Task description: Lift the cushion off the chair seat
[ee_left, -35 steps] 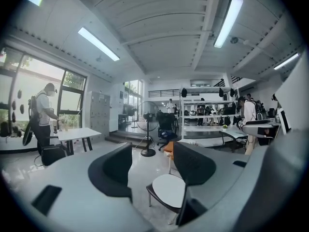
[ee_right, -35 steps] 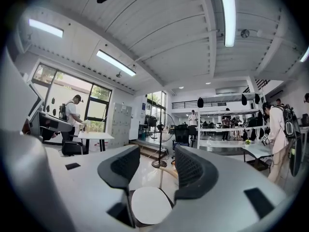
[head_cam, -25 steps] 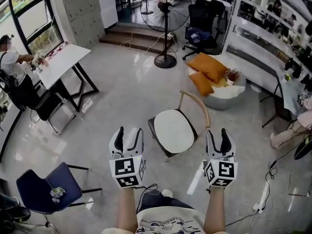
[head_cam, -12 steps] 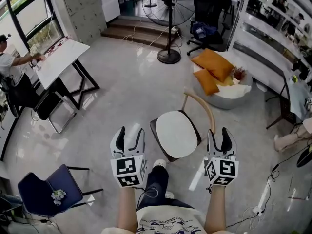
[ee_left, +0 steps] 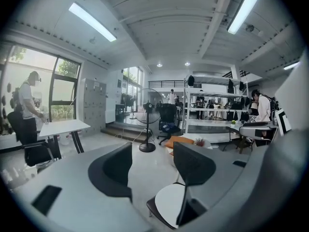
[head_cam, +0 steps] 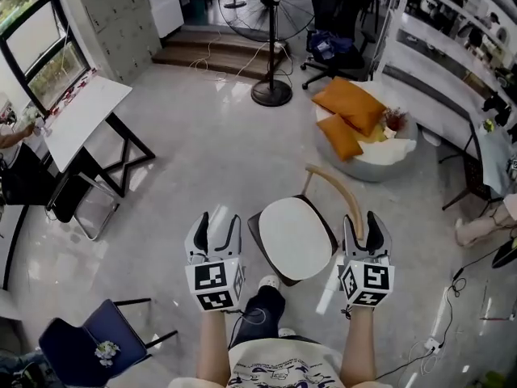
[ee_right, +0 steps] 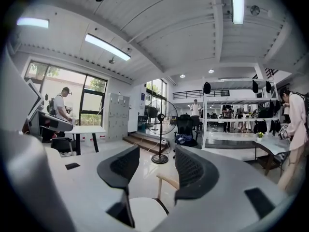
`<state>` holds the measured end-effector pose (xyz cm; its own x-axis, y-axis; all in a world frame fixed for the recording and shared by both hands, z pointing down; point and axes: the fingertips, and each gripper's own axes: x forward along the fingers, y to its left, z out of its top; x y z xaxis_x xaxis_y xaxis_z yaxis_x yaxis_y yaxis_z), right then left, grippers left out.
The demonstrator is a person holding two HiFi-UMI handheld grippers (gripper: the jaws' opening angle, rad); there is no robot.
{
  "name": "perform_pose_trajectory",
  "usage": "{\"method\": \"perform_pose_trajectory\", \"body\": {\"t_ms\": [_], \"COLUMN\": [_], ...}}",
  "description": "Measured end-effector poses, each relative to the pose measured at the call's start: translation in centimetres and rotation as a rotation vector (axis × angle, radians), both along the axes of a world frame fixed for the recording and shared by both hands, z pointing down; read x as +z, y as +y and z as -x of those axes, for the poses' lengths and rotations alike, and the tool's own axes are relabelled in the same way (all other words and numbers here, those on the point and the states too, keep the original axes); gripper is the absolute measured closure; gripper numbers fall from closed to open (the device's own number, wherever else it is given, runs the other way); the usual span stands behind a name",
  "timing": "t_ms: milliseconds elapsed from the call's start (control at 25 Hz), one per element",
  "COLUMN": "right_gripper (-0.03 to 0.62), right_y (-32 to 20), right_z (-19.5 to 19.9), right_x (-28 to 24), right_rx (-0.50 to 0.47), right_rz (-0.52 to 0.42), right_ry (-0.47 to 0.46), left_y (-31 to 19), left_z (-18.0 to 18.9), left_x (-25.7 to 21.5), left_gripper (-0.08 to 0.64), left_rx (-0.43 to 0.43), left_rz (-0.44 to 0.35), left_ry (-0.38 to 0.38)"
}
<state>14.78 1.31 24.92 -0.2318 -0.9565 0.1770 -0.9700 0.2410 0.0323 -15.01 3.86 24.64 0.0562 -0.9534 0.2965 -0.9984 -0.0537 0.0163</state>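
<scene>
A round white cushion [head_cam: 296, 235] lies on the seat of a dark chair with a curved wooden backrest [head_cam: 333, 186], in the middle of the head view. My left gripper [head_cam: 216, 222] hangs open to the left of the seat, level with its near half, nothing between its jaws. To the seat's right my right gripper [head_cam: 363, 223] is open too and empty. In the left gripper view the cushion [ee_left: 169, 206] shows low between the jaws; in the right gripper view the cushion [ee_right: 145, 213] shows low with the backrest [ee_right: 166, 181] behind.
A standing fan [head_cam: 271, 23] and an office chair [head_cam: 338, 18] stand far ahead. A white beanbag with orange pillows [head_cam: 350, 107] lies beyond the chair. A white folding table [head_cam: 77, 121] stands at left, a blue chair [head_cam: 93, 346] at lower left. Cables run over the floor at right.
Both grippers have come forward toward the chair, which now sits closer and between them. Their jaws stayed as open as before.
</scene>
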Motion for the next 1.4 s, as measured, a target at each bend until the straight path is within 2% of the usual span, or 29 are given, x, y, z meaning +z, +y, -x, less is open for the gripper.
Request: {"method": "perform_pose_trajectory", "body": {"t_ms": [280,600,800,1040,1400], "right_gripper": [0.357,0.354,0.35,0.336,0.333], "right_y": [-7.0,-11.4,-13.1,-14.0,-15.7], "right_z": [1.0,2.3,1.7,0.6,-0.4], "right_x": [3.0,8.3,12.7,19.0,30.7], "right_rx": [0.048,0.079,0.092,0.075,0.007], "right_rz": [0.055,0.159,0.229,0.343,0.519], "right_ry": [0.012,0.019,0.004,0.029,0.06], "left_y": [-8.4,-14.1,-16.2,-17.1,-18.7], "left_z": [1.0,2.1,1.0,-1.5,-4.8], "left_x": [2.8,8.1,12.9,19.3,29.9], "left_gripper": [0.298,0.298,0.298,0.298,0.299], "left_rx": [0.054,0.108,0.134,0.151,0.151], "left_rz": [0.045,0.141,0.212,0.324,0.454], "left_ry": [0.01,0.019,0.017,0.024,0.046]}}
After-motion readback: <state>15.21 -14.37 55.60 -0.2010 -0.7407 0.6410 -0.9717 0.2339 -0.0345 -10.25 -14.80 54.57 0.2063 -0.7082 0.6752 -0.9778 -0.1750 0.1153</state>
